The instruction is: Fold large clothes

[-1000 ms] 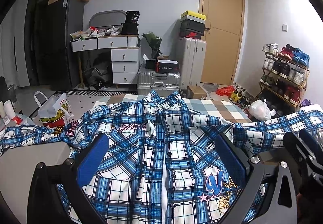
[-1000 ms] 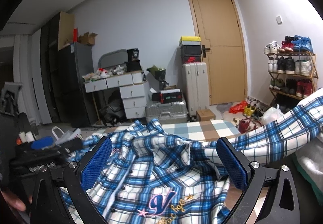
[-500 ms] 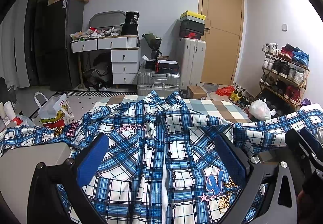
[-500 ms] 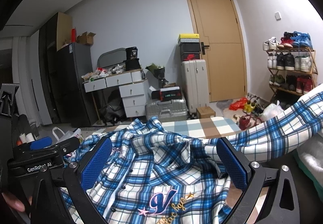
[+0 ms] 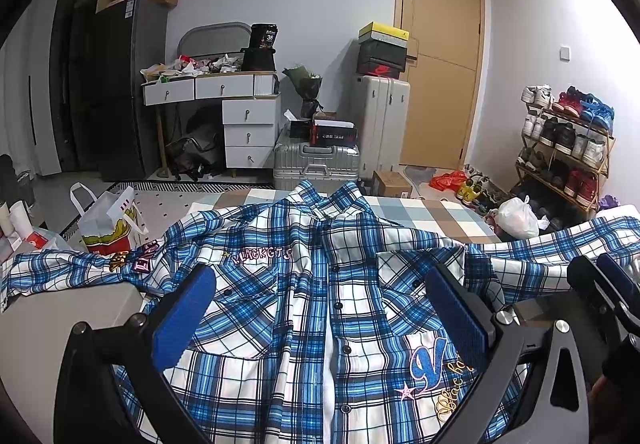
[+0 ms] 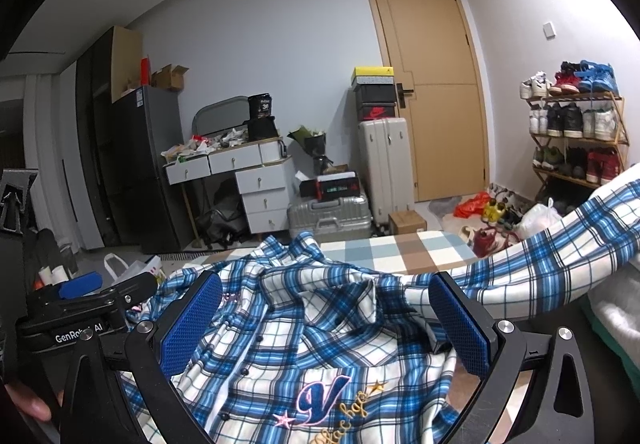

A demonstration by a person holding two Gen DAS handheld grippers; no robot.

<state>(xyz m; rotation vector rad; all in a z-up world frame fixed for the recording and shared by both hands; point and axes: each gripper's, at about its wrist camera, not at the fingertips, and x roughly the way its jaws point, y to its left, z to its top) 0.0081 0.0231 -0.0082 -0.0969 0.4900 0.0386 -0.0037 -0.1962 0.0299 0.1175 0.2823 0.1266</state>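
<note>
The bottom of the shirt was cut off. It lay spread flat on a checked bed. The left gripper and the right gripper hung above it, fingers wide apart. A door and shoe rack stood behind.

checked bedcover carries blue plaid shirt, spread front-up; sleeves out both sides

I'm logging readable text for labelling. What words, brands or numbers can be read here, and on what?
"BLACKGTS": embroidered on the plaid shirt chest.
"V": its blue chest patch; the gold script beneath is cut off.
"GenRob.. AI", partly hidden: left gripper body.
"36": black box on the dresser.
Suitcase-top box labels: blurred.
</note>
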